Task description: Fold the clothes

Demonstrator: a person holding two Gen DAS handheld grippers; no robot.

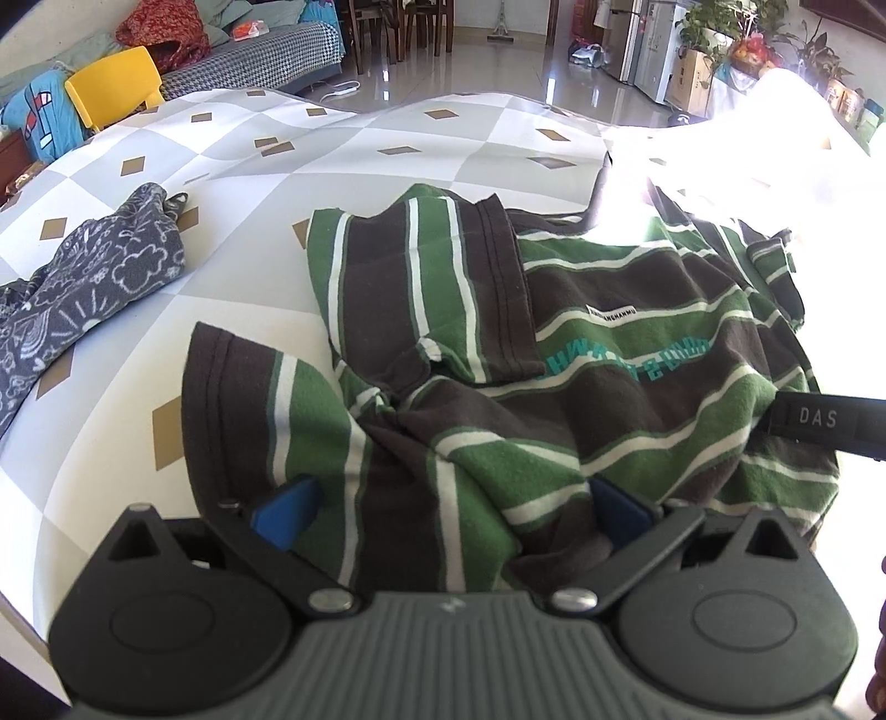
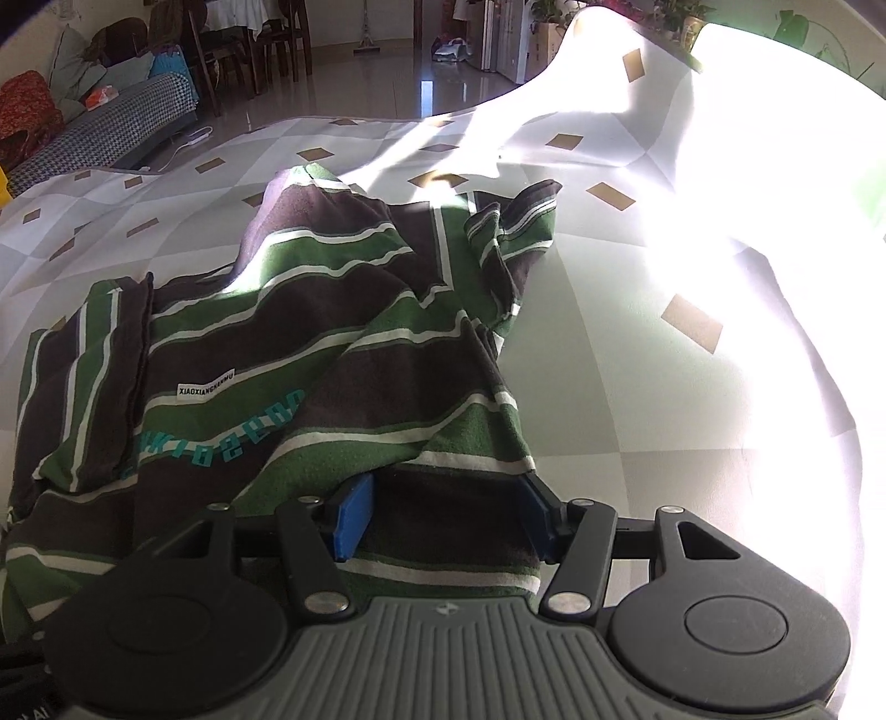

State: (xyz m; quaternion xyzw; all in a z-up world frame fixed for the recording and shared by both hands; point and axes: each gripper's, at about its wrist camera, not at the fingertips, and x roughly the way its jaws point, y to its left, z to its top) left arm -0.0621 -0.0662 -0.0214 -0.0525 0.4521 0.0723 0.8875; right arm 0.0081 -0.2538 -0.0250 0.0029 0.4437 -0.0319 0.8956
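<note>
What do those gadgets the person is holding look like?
Each hand-held gripper, left and right, has a ribbed grey body, two round black discs beside it, black linkage bars with silver rivets, and blue pads on its fingers. A black strap printed DAS shows at the left view's edge.

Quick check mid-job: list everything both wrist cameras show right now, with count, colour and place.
striped shirt: one, green, brown and white, crumpled on the mat, between both grippers' fingers
patterned garment: one, dark grey with white doodles, far left on the mat
checked mat: one, grey and white with tan diamonds, under the clothes
yellow chair: one, beyond the mat's left edge
sofa: one, houndstooth cover, background left, clothes heaped on it
potted plants: several, green, background right
left gripper: black, blue pads, jaws apart, shirt bunched between
right gripper: black, blue pads, jaws apart over the shirt's edge
</note>
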